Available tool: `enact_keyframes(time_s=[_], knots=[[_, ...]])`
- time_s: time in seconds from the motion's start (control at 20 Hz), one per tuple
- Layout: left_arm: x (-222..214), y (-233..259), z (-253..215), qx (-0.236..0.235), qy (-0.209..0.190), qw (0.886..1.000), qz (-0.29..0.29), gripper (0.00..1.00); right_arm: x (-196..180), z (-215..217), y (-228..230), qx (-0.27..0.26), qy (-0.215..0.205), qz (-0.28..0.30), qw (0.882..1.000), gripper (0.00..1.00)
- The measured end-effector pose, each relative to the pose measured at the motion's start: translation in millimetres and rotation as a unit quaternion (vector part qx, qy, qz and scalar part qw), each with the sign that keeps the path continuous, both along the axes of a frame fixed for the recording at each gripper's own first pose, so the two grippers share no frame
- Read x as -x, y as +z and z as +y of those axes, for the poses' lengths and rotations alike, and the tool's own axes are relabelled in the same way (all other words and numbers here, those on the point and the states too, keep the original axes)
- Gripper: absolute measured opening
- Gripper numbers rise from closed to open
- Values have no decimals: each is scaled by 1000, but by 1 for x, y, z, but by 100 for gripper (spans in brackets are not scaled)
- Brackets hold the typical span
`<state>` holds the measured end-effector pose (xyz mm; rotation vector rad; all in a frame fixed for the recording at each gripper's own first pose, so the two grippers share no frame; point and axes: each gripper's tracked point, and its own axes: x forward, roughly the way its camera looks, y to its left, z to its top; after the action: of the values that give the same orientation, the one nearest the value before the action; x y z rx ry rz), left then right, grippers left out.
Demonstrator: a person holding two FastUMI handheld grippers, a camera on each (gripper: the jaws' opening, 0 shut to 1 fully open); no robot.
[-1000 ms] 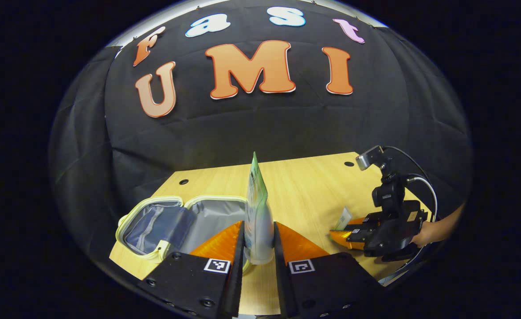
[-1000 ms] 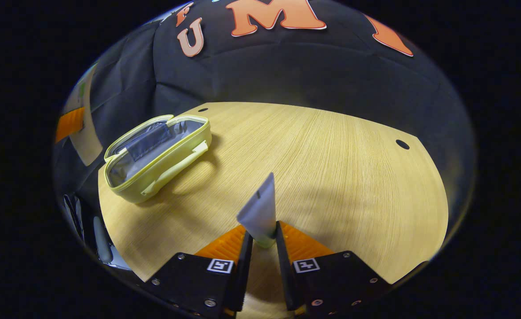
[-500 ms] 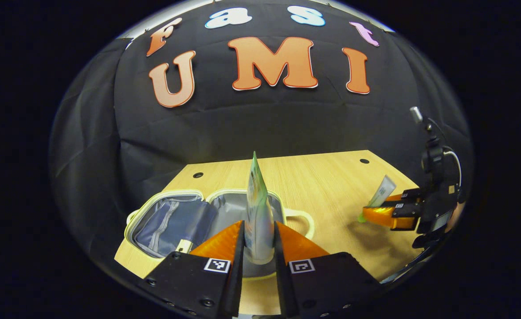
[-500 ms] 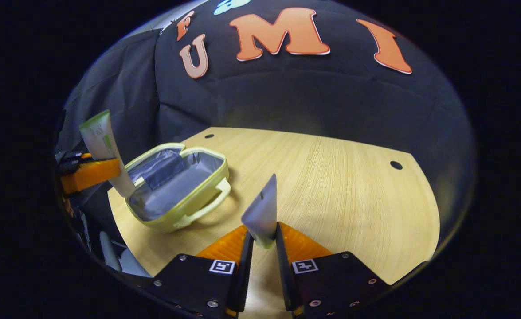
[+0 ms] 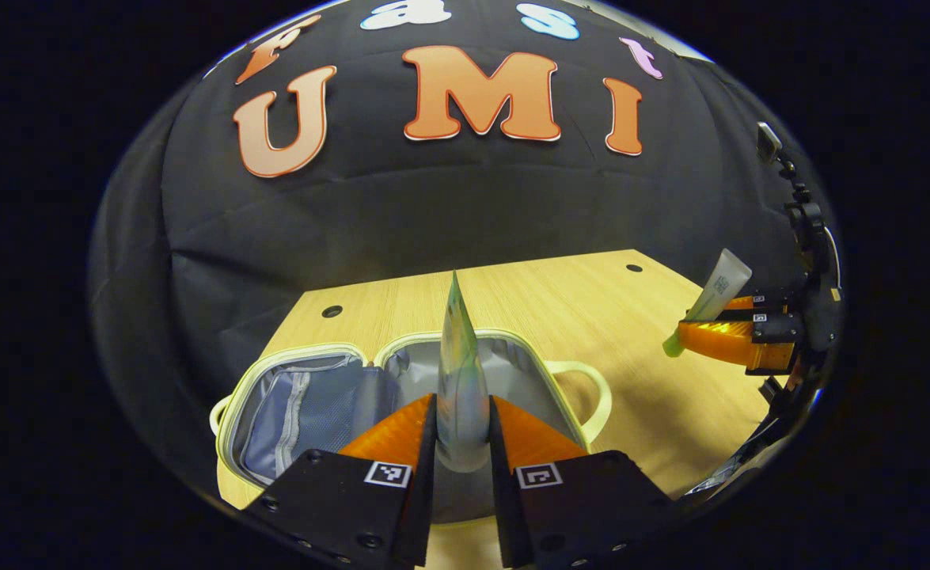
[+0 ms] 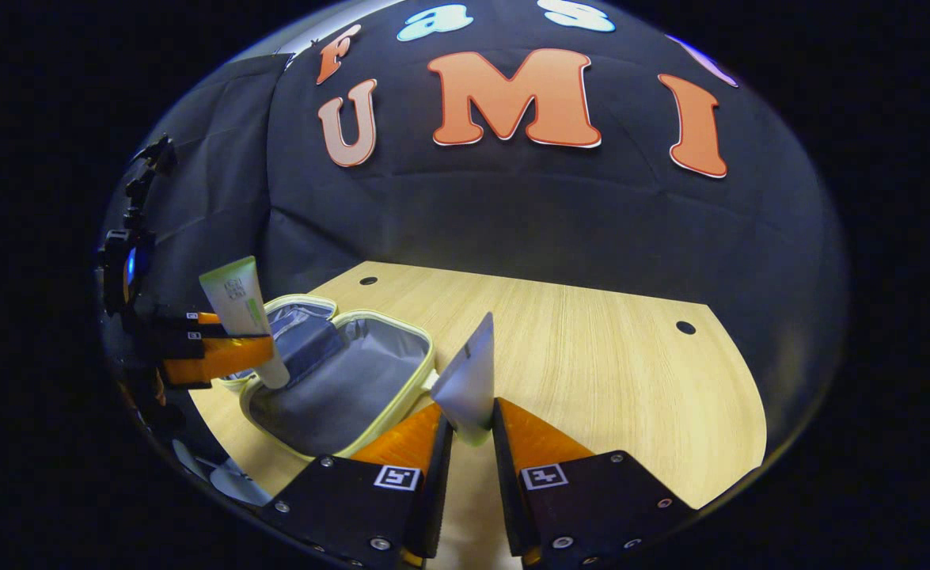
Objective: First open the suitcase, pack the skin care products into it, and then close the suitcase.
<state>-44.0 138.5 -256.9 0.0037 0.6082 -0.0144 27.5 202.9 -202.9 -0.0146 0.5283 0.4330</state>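
Left gripper view. An open suitcase (image 5: 401,380), small and pale yellow, is seen lying flat on the wooden table (image 5: 654,396), at the near left part of the tabletop. Its left half carries a blue-grey mesh pocket (image 5: 306,412); its right half is lined in plain grey. A looped handle (image 5: 591,388) projects from the right edge of the case. The left gripper (image 5: 462,431) is closed on a green-and-white tube (image 5: 458,372), both fingers pressed against the lower body of the tube, crimped end pointing up and away. The tube is held above the right half of the open case; contact with the lining cannot be judged. At the far right, the right gripper (image 5: 698,336) is seen raised above the table, clamped on a pale tube (image 5: 714,297) that is tilted, its green cap at the lower left.

Right gripper view. At the left edge the left gripper (image 6: 251,348) is seen with its tube (image 6: 241,317) upright, cap end down over the open suitcase (image 6: 346,388). The case lies at the near left of the table (image 6: 607,372). In the near centre the right gripper (image 6: 471,431) is closed on its grey-white tube (image 6: 468,380), both fingers pressing the cap end, flat crimp pointing up. This tube is held just right of the case rim, above bare tabletop.
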Motion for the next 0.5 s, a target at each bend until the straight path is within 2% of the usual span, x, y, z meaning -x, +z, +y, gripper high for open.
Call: enact_keyframes(time_s=[0.25,0.5], knots=[[-2,-43,18,21,-43,997,55,34,6,53,-4,2,5,15,1000,33],[-7,-90,27,48,-57,989,130,34,5,92,-15,3,9,37,999,33]])
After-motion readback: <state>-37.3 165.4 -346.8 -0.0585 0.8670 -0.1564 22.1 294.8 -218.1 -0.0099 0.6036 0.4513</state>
